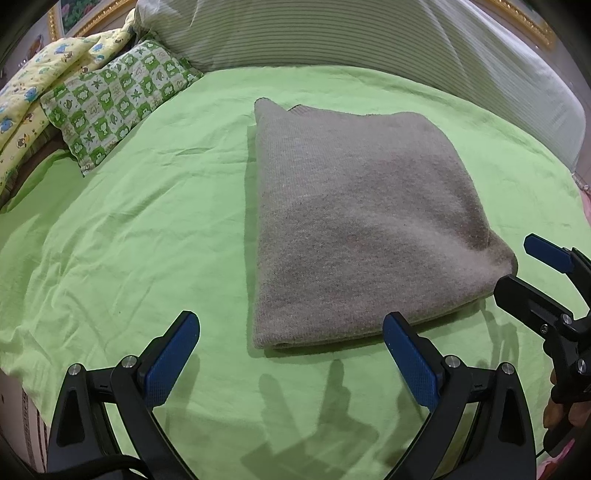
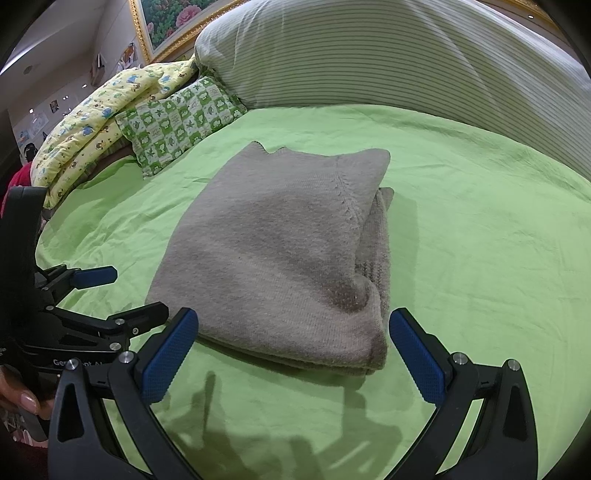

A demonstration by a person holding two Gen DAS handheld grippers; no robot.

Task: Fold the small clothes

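A grey knitted garment (image 1: 354, 221) lies folded into a thick rectangle on the green bed sheet (image 1: 147, 221); it also shows in the right wrist view (image 2: 280, 251), with its layered edges on the right side. My left gripper (image 1: 291, 332) is open and empty, just short of the garment's near edge. My right gripper (image 2: 293, 328) is open and empty at the garment's near edge. The right gripper also shows at the right edge of the left wrist view (image 1: 528, 266), and the left gripper shows at the left of the right wrist view (image 2: 129, 291).
A green checked pillow (image 1: 118, 99) and a yellow printed quilt (image 1: 40, 85) lie at the back left. A large striped pillow (image 1: 369, 33) runs along the back, before a gold-framed picture (image 2: 177, 22). Bare green sheet (image 2: 480, 240) surrounds the garment.
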